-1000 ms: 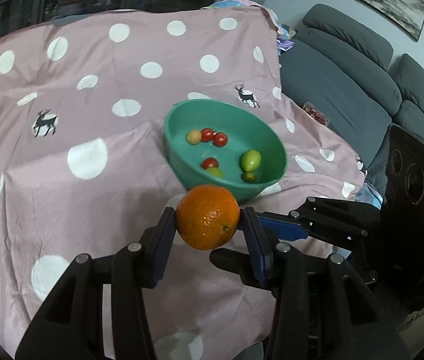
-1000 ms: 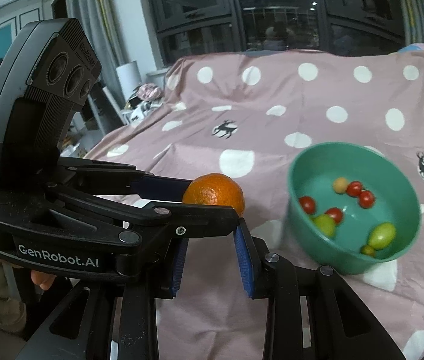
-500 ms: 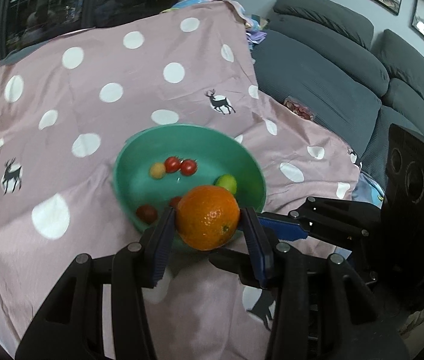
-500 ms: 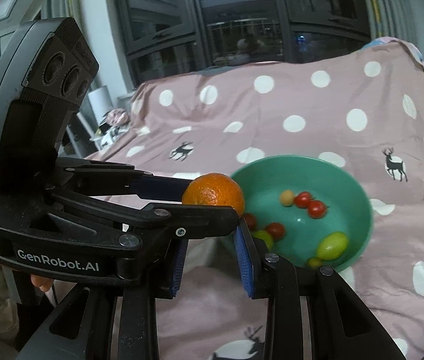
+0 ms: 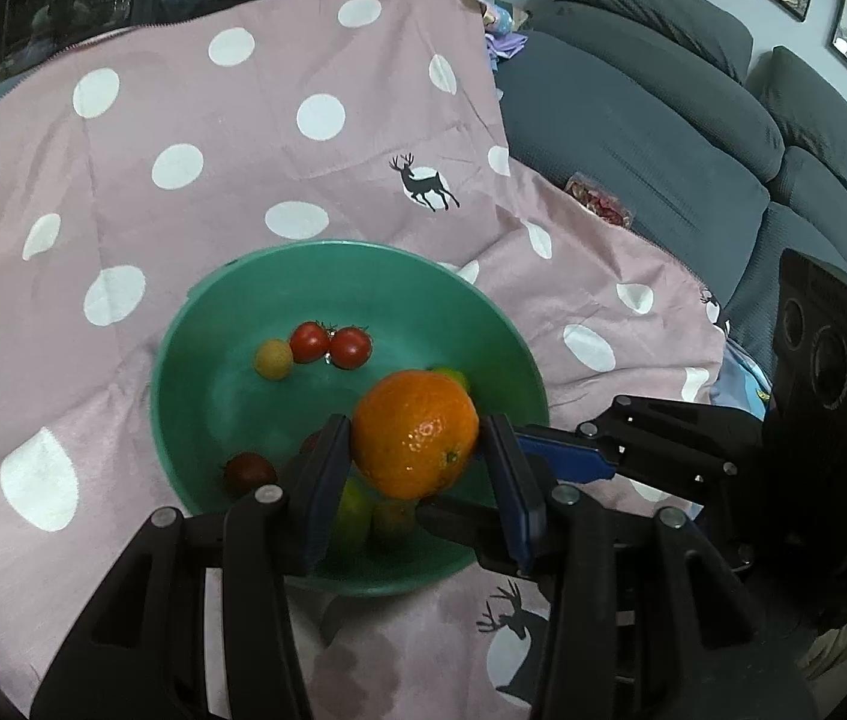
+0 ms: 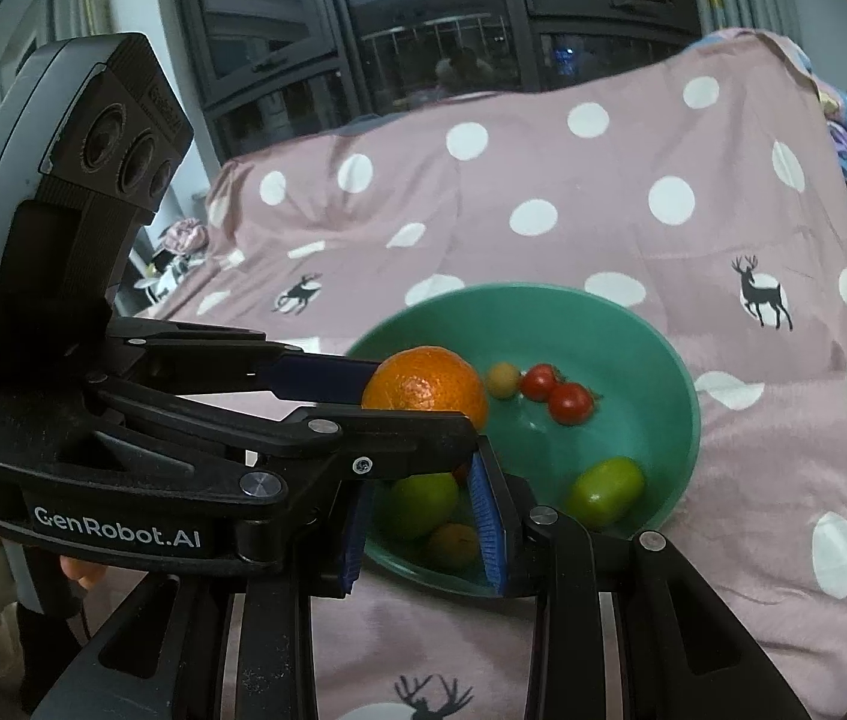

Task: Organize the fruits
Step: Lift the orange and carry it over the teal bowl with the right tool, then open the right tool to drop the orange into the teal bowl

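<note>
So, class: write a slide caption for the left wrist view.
Left claw holds an orange above the green bowl of small fruit.

The bowl sits on the cloth, with small fruits inside. The orange is above the bowl; the sofa stands right of the cloth.

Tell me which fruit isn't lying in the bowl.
The orange: it is clamped in the left hand-held gripper above the bowl; all the others lie inside.
</note>
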`<state>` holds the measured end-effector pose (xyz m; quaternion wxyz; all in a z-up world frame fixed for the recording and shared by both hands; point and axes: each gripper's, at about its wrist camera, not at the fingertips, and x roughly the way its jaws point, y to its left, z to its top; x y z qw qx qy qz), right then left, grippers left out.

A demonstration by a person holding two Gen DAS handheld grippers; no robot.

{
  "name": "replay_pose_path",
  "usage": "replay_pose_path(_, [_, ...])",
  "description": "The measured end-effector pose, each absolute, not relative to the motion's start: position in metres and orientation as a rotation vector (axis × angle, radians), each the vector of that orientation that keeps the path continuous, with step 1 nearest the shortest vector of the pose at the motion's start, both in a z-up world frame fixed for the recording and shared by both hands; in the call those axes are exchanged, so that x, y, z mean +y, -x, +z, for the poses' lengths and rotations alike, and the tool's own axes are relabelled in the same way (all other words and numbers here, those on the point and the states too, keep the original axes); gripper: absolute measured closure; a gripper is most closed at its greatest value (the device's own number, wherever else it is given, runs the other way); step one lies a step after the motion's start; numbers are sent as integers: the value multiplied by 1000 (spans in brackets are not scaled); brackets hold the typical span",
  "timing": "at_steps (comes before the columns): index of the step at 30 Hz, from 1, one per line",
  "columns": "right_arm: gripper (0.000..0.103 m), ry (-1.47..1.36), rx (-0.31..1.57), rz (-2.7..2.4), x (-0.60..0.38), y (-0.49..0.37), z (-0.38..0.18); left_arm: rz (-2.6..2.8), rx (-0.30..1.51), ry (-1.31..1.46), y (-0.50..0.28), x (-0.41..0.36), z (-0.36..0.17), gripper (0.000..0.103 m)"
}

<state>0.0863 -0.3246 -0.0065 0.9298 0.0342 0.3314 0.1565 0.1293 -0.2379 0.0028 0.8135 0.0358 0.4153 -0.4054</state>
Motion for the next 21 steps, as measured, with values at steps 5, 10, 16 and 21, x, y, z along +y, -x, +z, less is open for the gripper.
replay_pose_path(5, [70, -77, 717, 314, -330, -95, -17, -868, 914, -68, -137, -242, -10, 60])
replay_pose_path(10, [70, -82, 751, 307, -330, -102, -25, -865, 934, -56, -142, -242, -19, 60])
replay_pose_path(16, [70, -90, 786, 301, -329, -105, -32, -855, 957, -53, -145, -243, -27, 59])
replay_pose_path(21, [70, -84, 797, 289, -328, -107, -32, -852, 959, -59, -145, -245, -27, 59])
